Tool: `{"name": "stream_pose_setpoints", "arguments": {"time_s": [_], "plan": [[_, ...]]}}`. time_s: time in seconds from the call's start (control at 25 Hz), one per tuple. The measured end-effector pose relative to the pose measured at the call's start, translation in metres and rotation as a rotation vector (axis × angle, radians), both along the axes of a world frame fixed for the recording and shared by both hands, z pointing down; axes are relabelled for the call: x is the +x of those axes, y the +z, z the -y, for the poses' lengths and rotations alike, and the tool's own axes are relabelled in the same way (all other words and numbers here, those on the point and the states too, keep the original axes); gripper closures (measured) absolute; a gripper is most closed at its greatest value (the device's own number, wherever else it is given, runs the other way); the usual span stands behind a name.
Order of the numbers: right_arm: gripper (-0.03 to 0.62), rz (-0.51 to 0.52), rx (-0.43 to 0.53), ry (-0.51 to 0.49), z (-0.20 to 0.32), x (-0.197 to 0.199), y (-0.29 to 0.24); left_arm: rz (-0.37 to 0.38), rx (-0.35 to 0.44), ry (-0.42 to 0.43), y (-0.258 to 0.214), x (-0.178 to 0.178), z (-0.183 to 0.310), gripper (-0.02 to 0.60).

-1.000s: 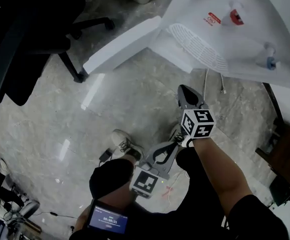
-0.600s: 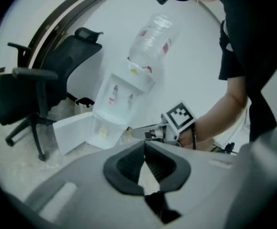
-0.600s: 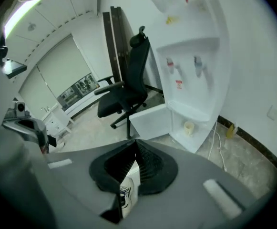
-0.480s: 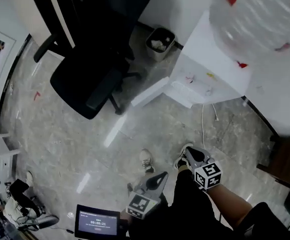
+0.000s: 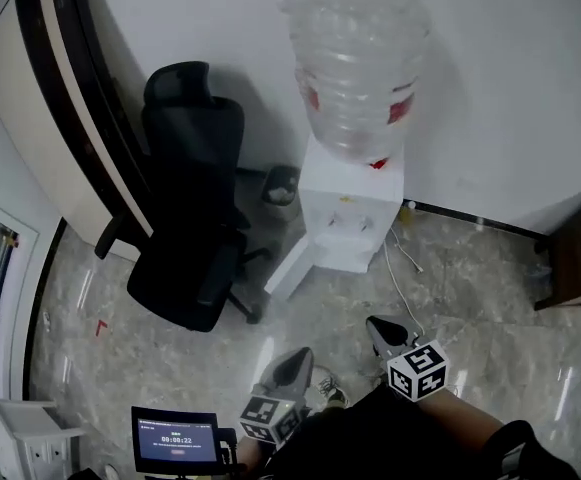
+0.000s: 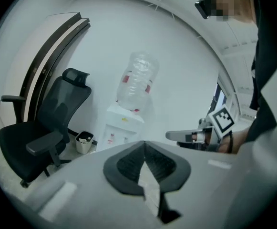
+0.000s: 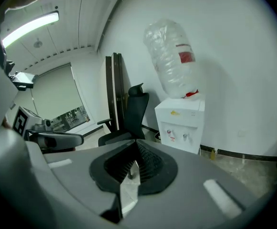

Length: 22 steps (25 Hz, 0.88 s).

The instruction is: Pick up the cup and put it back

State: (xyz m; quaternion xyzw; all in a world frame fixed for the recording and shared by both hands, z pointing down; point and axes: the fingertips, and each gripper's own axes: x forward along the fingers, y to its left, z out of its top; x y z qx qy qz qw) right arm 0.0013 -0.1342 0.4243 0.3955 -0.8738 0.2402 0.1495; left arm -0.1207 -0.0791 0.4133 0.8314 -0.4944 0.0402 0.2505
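Only our head view shows the small black screen low at our left, its timer digits too small to read surely, and the dark brown wooden cabinet at the right. Only the right gripper view shows the long ceiling lamp.

We count one black mesh office chair, one white water dispenser carrying one clear upturned bottle, two taps on its front, and one small bin between chair and dispenser. The print on the bottle's red label cannot be read.

The left gripper and right gripper both have their jaws pressed together on nothing. The cup shows in none of our views.
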Motion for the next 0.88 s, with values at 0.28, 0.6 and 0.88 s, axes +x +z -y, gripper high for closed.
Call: {"name": "stream_pose_setpoints", "arguments": {"time_s": [0.28, 0.6, 0.88], "plan": [[0.586, 0.057, 0.083, 0.06, -0.044, 0.038, -0.048, -0.004, 0.018, 0.082, -0.04, 0.048, -0.012, 0.577], [0.586, 0.054, 0.183, -0.025, -0.137, 0.101, -0.081, -0.038, 0.099, 0.067, -0.067, 0.14, -0.078, 0.577], [0.586, 0.072, 0.206, -0.085, -0.225, 0.159, -0.084, -0.035, 0.112, 0.027, -0.076, 0.209, -0.169, 0.577]]}}
